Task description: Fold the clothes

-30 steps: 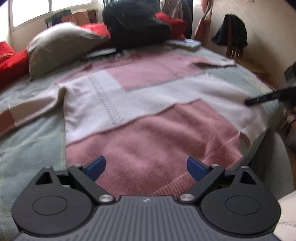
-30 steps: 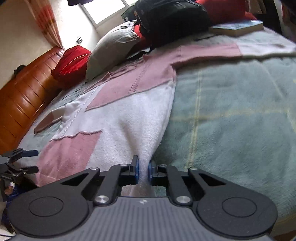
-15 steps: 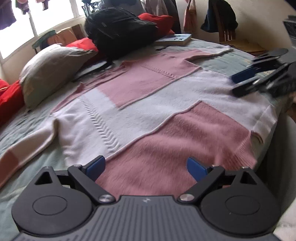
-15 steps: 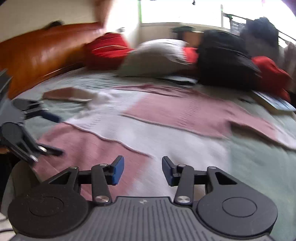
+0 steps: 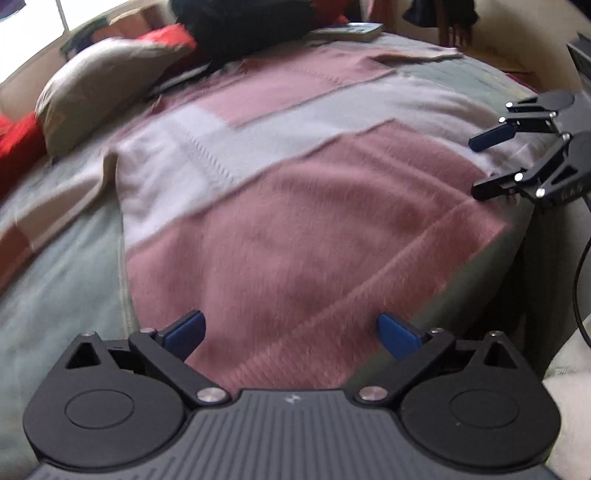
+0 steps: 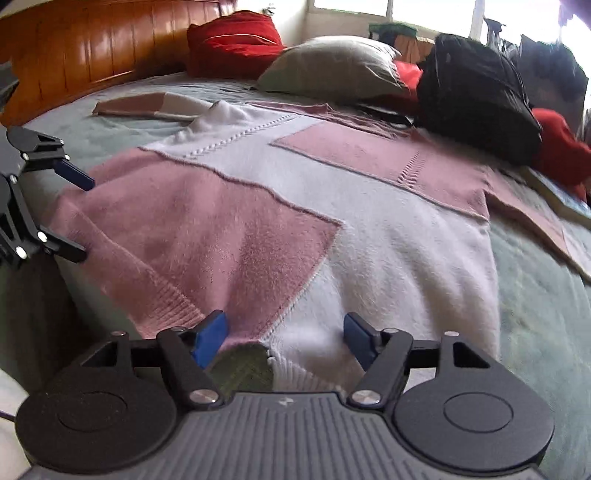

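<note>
A pink and white patchwork sweater (image 5: 295,192) lies spread flat on the bed, sleeves out to both sides; it also shows in the right wrist view (image 6: 295,206). My left gripper (image 5: 291,330) is open and empty, hovering over the sweater's pink hem. My right gripper (image 6: 284,334) is open and empty above the hem where pink meets white. The right gripper shows at the right edge of the left wrist view (image 5: 491,166), and the left gripper at the left edge of the right wrist view (image 6: 77,218), both with jaws apart.
The bed has a pale green blanket (image 6: 546,295) and a wooden headboard (image 6: 74,48). A grey pillow (image 6: 332,66), red cushions (image 6: 232,44), a black backpack (image 6: 476,96) and a book (image 5: 347,31) lie beyond the sweater. The bed edge drops off below the hem.
My right gripper let go of the sweater's side edge, opened, and swung round to the hem. My left gripper stayed open and drew slightly nearer the hem.
</note>
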Motion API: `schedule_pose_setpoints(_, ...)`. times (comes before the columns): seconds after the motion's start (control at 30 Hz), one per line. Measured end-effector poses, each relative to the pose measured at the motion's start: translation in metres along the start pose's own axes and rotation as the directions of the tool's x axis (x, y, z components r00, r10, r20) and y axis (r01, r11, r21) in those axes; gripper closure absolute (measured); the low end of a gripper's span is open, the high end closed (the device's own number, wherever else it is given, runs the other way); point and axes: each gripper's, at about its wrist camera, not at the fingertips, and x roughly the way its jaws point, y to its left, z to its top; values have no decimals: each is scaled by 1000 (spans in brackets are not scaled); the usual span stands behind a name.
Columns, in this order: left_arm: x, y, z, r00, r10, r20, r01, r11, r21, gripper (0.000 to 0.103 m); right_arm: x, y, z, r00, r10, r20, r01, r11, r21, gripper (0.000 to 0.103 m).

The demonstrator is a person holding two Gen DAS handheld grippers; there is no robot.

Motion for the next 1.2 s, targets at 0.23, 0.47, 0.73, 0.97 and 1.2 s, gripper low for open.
schedule_pose_setpoints(0.23, 18, 7, 53, 992, -7, 130, 16, 998, -61, 3, 22, 0, 39, 986, -92, 138, 86, 995, 43, 17)
schedule_pose_setpoints(0.47, 28, -1, 6, 999, -17, 41, 22, 989, -143, 1, 17, -15, -21, 987, -157, 36, 148, 970, 192, 0)
schedule_pose_setpoints(0.73, 17, 9, 64, 989, -8, 148, 22, 995, -94, 1, -6, -3, -25, 976, -217, 37, 201, 947, 250, 0)
schedule_pose_setpoints(0.97, 75, 22, 82, 997, -10, 71, 22, 986, -167, 1, -15, 12, -7, 972, -220, 80, 202, 961, 190, 0)
schedule_pose_setpoints(1.2, 66, 25, 55, 999, -22, 43, 31, 976, -216, 1, -5, 13, 1, 981, -183, 64, 166, 965, 204, 0)
